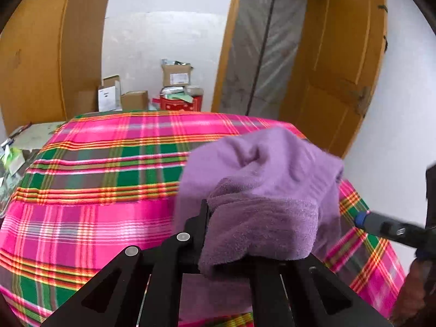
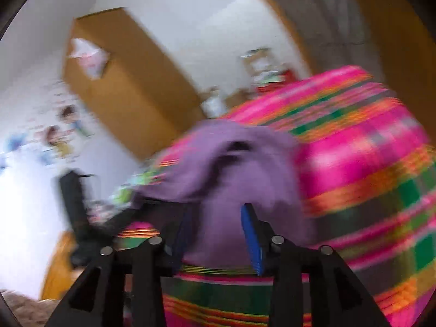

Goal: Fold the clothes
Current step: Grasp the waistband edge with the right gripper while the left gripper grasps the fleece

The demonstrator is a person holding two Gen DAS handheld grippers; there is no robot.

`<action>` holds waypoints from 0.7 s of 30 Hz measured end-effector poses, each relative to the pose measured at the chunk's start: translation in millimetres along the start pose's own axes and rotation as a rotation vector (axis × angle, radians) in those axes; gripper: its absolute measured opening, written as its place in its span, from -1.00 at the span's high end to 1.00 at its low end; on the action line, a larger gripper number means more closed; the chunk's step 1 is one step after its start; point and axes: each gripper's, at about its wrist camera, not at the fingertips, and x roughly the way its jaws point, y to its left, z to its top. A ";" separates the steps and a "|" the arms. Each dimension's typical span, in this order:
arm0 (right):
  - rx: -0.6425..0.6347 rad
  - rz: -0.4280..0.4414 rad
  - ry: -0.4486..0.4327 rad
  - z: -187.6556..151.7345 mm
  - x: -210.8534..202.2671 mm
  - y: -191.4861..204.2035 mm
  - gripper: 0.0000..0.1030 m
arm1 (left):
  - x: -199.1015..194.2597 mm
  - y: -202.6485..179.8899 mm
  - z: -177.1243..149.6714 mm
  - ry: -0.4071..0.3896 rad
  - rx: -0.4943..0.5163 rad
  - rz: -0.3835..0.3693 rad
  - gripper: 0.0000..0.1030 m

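A purple fleecy cloth [image 1: 261,179] hangs bunched above the table, which is covered by a pink, green and orange plaid sheet [image 1: 95,169]. My left gripper [image 1: 231,226] is shut on a thick fold of the cloth, which drapes over its right finger. The right gripper [image 1: 387,227] shows at the right edge of the left wrist view. In the blurred right wrist view my right gripper [image 2: 218,234] has its blue-padded fingers [image 2: 253,242] apart, with the purple cloth [image 2: 231,163] lying between and beyond them. The left gripper [image 2: 81,212] appears at the left there.
Cardboard boxes [image 1: 174,75] and a red box [image 1: 181,103] stand against the white wall behind the table. A wooden door [image 1: 335,62] stands open at the right and a wooden cupboard [image 1: 32,54] stands at the left. Clutter [image 1: 13,155] lies at the table's left edge.
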 end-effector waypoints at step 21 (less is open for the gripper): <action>-0.178 -0.169 -0.058 14.1 18.9 47.3 0.81 | -32.2 79.7 4.5 -0.071 -0.136 0.088 0.87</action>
